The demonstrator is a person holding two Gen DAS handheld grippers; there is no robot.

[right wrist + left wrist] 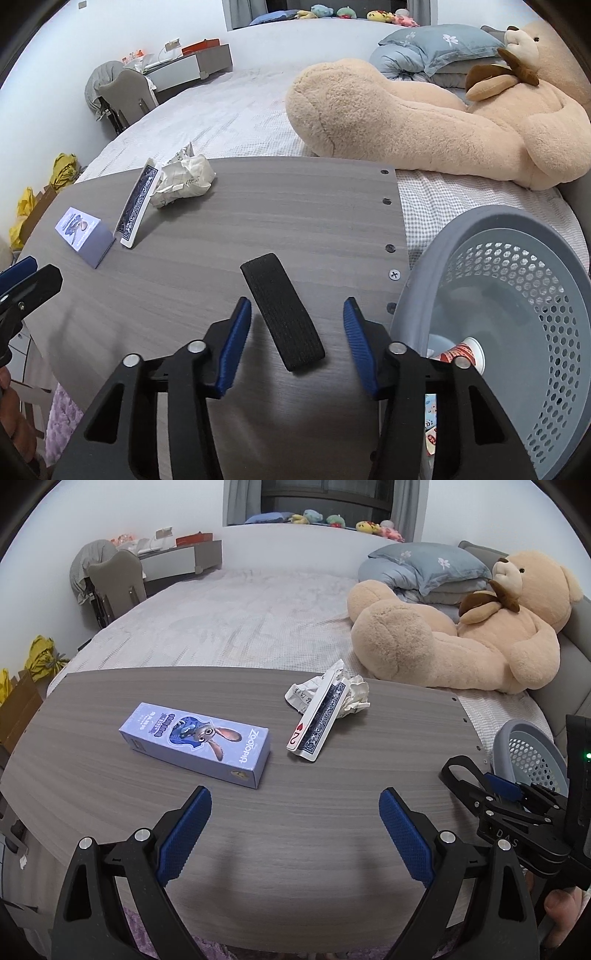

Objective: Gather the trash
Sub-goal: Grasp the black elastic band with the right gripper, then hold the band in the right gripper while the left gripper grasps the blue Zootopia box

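On the grey wood table (295, 812) lie a purple Zootopia box (195, 744), a folded playing card (317, 723) and a crumpled paper ball (351, 694) behind the card. My left gripper (295, 830) is open and empty, low over the near table. My right gripper (295, 339) is open, its fingers on either side of a flat black strip (282, 312) on the table; it also shows in the left wrist view (495, 786). A grey perforated bin (517, 332) at the table's right edge holds a paper cup (465, 354). The box (83, 236), card (136, 203) and paper ball (183, 181) also show in the right wrist view.
The table stands over a bed (229, 627) with a big teddy bear (461, 627) and blue pillows (424, 568). A chair and desk (122, 579) stand at the far left wall. Yellow bags (40, 661) lie on the floor at left.
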